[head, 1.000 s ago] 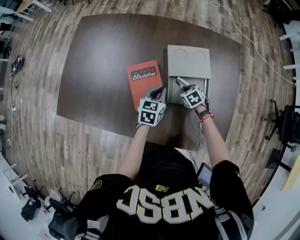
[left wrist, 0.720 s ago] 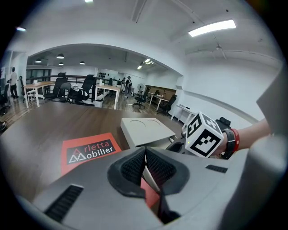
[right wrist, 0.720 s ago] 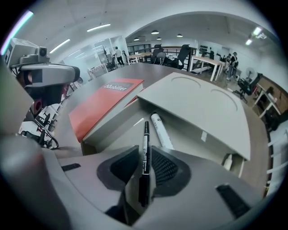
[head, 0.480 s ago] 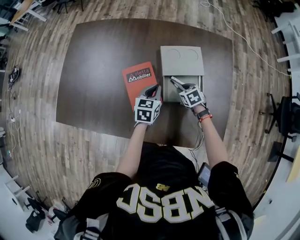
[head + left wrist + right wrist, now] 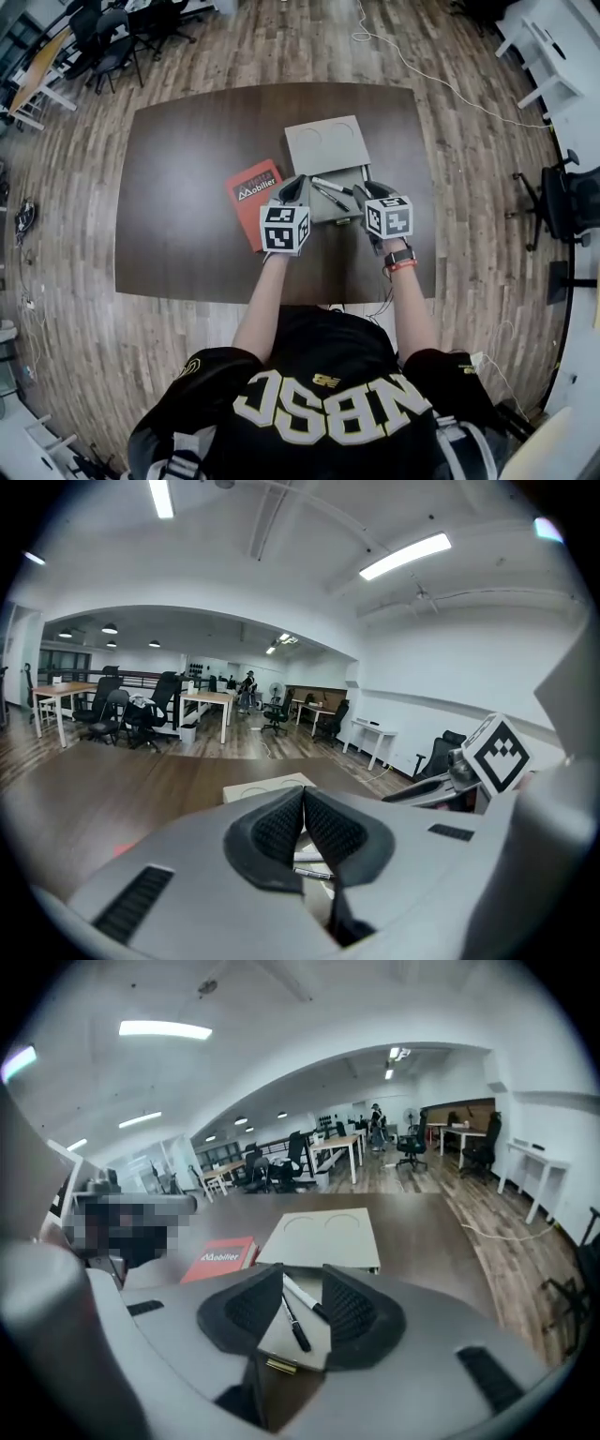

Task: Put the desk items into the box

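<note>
A grey box [image 5: 345, 208] stands open on the dark table [image 5: 187, 206], its lid [image 5: 323, 143] laid back on the far side. Two pens lie in it, a white one with a black cap [image 5: 331, 185] [image 5: 302, 1297] and a black one [image 5: 329, 199] [image 5: 293, 1325]. My right gripper [image 5: 361, 192] [image 5: 302, 1309] hangs above the box's near right corner. Its jaws have just been opening, and they stand open with nothing between them. My left gripper [image 5: 293, 185] [image 5: 303, 808] is shut on nothing at the box's near left corner. An orange booklet [image 5: 251, 194] [image 5: 222, 1258] lies left of the box.
Wooden floor surrounds the table. White desks [image 5: 553, 56] stand at the far right and office chairs [image 5: 117, 42] at the far left. A white cable [image 5: 422, 70] trails over the floor behind the table.
Both grippers have risen and drawn back from the box. The right jaws have opened and let go of the white pen, which now lies in the box.
</note>
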The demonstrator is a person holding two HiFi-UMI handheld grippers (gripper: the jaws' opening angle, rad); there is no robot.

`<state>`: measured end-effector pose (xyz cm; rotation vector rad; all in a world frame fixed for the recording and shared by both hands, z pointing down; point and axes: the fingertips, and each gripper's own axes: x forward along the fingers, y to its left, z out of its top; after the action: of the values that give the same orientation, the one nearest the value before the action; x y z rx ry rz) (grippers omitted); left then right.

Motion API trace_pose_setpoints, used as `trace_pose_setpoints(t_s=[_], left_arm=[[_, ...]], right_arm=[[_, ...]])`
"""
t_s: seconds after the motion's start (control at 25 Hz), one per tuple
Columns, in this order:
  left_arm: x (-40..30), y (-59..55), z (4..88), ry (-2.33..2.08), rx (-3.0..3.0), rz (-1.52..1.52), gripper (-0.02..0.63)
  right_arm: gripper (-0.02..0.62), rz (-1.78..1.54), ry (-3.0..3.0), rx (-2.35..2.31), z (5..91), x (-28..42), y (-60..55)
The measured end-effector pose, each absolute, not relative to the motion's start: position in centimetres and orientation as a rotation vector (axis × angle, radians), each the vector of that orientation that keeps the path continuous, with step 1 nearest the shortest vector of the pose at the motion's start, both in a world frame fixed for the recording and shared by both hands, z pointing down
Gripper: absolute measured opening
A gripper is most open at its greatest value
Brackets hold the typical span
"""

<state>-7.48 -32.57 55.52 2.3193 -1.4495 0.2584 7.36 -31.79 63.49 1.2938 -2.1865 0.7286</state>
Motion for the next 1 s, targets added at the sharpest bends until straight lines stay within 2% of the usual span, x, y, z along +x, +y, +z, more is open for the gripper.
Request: trace_pose_setpoints(t_s=[0.08,0.24,0.56,0.76,1.0], left_arm=[[-6.1,-32.3,54.5,-1.422,2.361,0.254,0.017],[-3.5,-31.1,52.6,-1.374,2.453,0.229,0.017],[-1.4,-28.6,49.1,-1.438,2.568,0.139,0.016],[-1.6,-26.4,47.8,-1.493,2.597,0.092,0.015],[-0.5,-23.6,46.8,-1.520,2.579,0.035,0.017]], right_arm=[[0.135,0.741,-2.230,1.372,61.5,8.2,-31.0],[0.095,0.679,-2.274,1.553,56.6,10.3,-29.4],[0.009,0.300,-2.259,1.745,50.2,13.8,-27.4],[0.008,0.167,-2.252,1.701,48.8,13.1,-25.0],[0.008,0.219,-2.269,1.701,49.0,14.9,-22.5]])
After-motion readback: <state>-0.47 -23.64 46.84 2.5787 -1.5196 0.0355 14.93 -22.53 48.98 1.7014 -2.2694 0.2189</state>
